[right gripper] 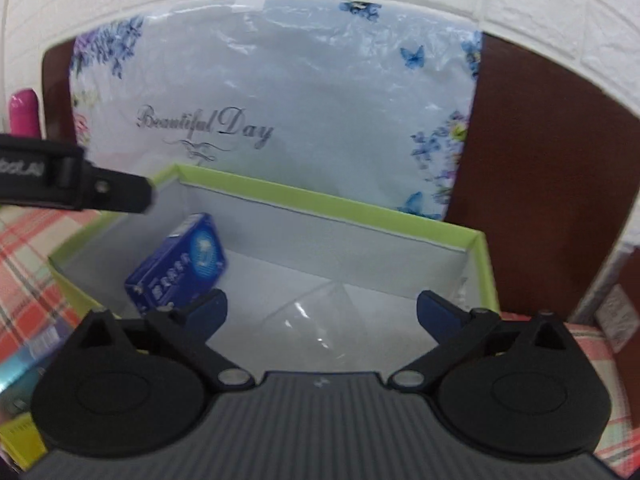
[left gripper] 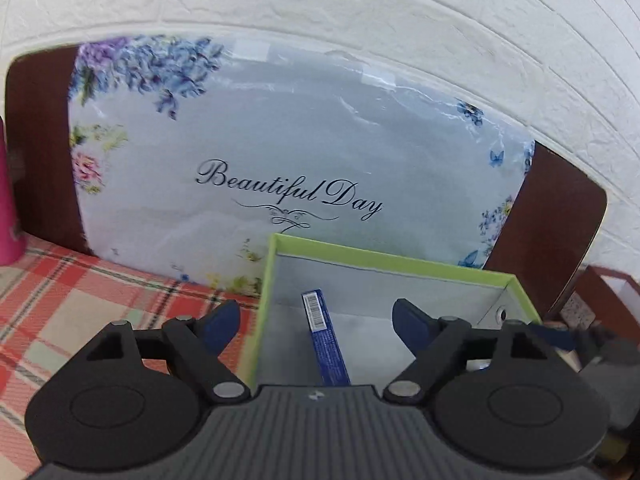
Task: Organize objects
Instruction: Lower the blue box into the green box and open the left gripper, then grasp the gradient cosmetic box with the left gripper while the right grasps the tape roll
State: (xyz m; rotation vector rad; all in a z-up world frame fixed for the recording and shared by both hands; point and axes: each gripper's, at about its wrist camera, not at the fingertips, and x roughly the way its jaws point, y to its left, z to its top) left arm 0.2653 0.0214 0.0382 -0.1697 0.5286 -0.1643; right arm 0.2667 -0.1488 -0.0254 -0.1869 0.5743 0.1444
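The left gripper (left gripper: 316, 316) stood with jaws wide and empty above the green-rimmed cardboard box (left gripper: 384, 259), where a blue rectangular carton (left gripper: 326, 344) already lay. The right gripper (right gripper: 322, 314) gaped empty too; colourful packages (right gripper: 24, 360) outside apparently awaited sorting.

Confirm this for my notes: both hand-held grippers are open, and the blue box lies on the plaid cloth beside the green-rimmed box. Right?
Not quite. The blue box lies inside the green-rimmed box, not on the plaid cloth; the right wrist view shows it. The left hand-held gripper and the right hand-held gripper are indeed open.
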